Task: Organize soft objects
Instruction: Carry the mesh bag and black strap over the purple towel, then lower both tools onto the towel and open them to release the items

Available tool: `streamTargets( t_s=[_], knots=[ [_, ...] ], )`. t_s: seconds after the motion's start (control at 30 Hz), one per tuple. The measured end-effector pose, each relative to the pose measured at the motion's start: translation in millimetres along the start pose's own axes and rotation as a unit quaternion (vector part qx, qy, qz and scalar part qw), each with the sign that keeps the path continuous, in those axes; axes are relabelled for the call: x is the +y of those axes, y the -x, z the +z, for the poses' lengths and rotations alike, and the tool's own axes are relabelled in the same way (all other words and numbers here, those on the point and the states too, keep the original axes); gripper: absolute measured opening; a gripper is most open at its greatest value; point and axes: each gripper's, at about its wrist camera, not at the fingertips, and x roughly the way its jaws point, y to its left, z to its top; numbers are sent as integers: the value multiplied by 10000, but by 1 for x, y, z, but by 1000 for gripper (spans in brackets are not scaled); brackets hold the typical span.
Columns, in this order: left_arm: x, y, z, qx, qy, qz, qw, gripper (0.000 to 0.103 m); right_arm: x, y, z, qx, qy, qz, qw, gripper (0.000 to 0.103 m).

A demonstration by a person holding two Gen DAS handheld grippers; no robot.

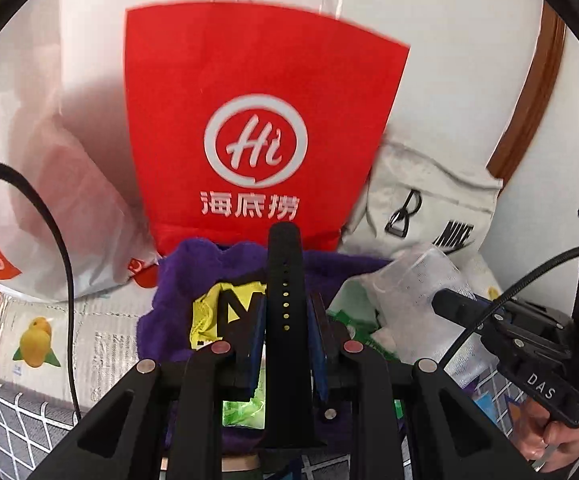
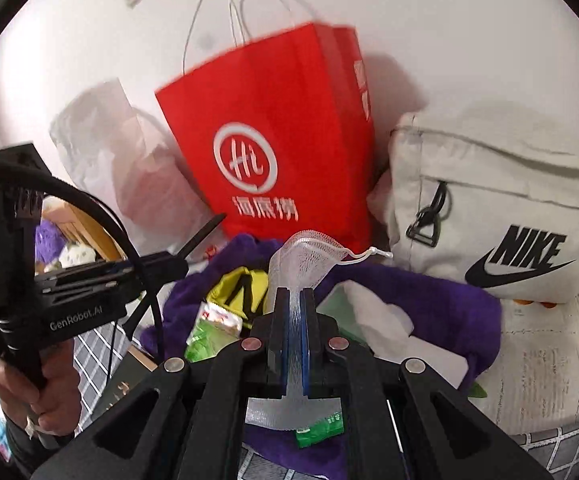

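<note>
Soft objects crowd the lower centre of both frames: your left tongs [image 1: 287,320] are clamped on a black perforated strap [image 1: 285,280], your right tongs [image 2: 297,312] pinch a white mesh pouch [image 2: 305,256]. Beneath them a purple towel [image 2: 429,304] holds packets and a yellow cloth [image 1: 205,312]. Behind stand the red paper bag [image 1: 257,120] and grey Nike bag [image 2: 509,200]. Judging by the heap, most sorting remains.

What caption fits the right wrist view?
Right gripper jaws shut on a white mesh pouch above a purple towel, facing a red Haidilao paper bag.
</note>
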Motion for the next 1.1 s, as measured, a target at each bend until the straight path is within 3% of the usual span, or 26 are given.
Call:
streamTargets(
  t_s=[0.5, 0.63, 0.93, 1.1],
  knots=[
    [9, -36, -11, 399, 38, 129, 9991, 20, 0, -58, -14, 742, 220, 15, 9970, 5],
    [11, -44, -12, 502, 50, 159, 9986, 20, -2, -70, -20, 917, 387, -460, 9940, 5],
    [5, -53, -18, 675, 5, 91, 9977, 20, -7, -82, -26, 1200, 391, -585, 9903, 8],
    [1, -58, -22, 762, -13, -54, 9971, 20, -9, -81, -26, 1248, 450, -634, 9891, 37]
  ],
)
